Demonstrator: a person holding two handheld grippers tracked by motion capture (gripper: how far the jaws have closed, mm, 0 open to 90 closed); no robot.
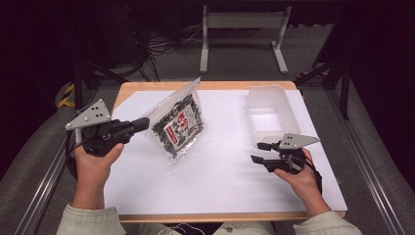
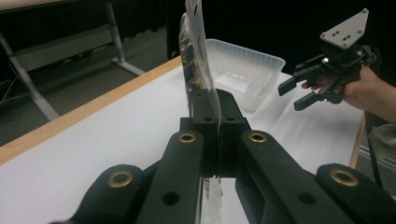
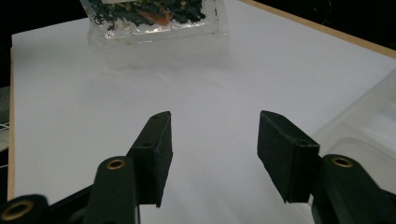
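Note:
A clear plastic bag (image 1: pixel 177 124) of dark pieces with a red and white label stands on edge on the white sheet, left of centre. My left gripper (image 1: pixel 143 122) is shut on the bag's upper left edge and holds it upright; in the left gripper view the clear bag (image 2: pixel 198 60) rises straight out from between the closed jaws. My right gripper (image 1: pixel 258 152) hovers open low over the sheet at the right, nothing between its fingers. In the right gripper view the bag's lower edge (image 3: pixel 154 23) rests on the sheet well ahead of the open right gripper (image 3: pixel 215 133).
A clear plastic tub (image 1: pixel 268 113) stands at the back right of the table (image 1: pixel 205 86), just beyond my right gripper. The white sheet (image 1: pixel 220 171) covers most of the tabletop. A metal frame (image 1: pixel 243 29) and cables lie on the floor behind.

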